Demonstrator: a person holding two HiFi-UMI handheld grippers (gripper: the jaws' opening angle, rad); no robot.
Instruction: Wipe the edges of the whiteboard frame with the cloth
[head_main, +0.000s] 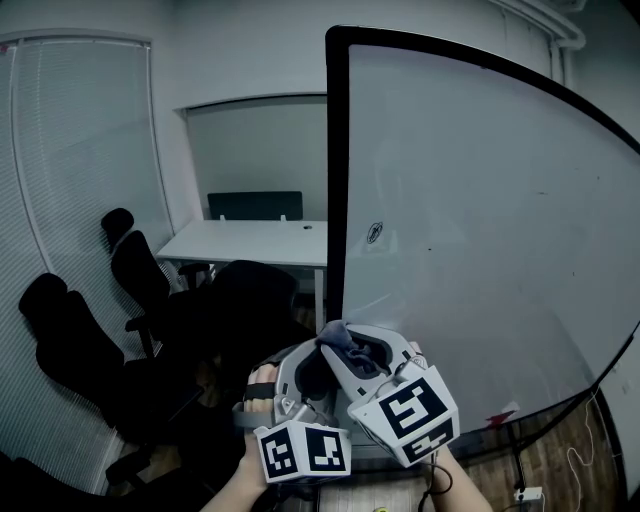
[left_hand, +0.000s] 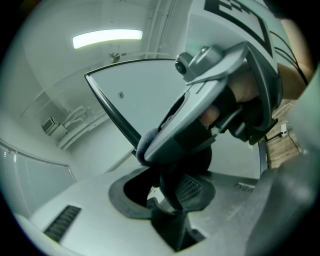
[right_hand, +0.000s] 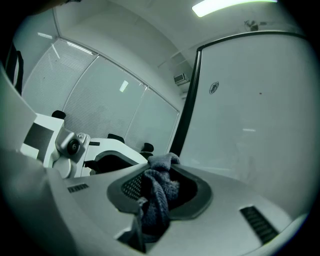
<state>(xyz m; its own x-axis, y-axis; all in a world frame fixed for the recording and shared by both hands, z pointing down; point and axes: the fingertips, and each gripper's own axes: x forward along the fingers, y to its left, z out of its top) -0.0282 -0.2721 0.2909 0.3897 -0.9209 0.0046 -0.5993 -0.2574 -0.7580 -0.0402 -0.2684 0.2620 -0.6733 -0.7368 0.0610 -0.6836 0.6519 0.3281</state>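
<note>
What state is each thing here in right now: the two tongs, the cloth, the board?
right tongs: closed on the cloth.
left tongs: closed too, apparently on the same cloth.
cloth: bunched, pinched in the tongs, near the frame; contact unclear.
whiteboard: upright, nearly blank.
frame: black, unbroken where visible.

Dim; ceiling strip light (left_hand: 107, 38); fisheye-warped edges.

Grey-blue cloth (right_hand: 157, 196), black whiteboard frame (head_main: 335, 180), white desk (head_main: 250, 242)

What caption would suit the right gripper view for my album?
Right gripper clamps a grey cloth, facing the whiteboard's black frame.
</note>
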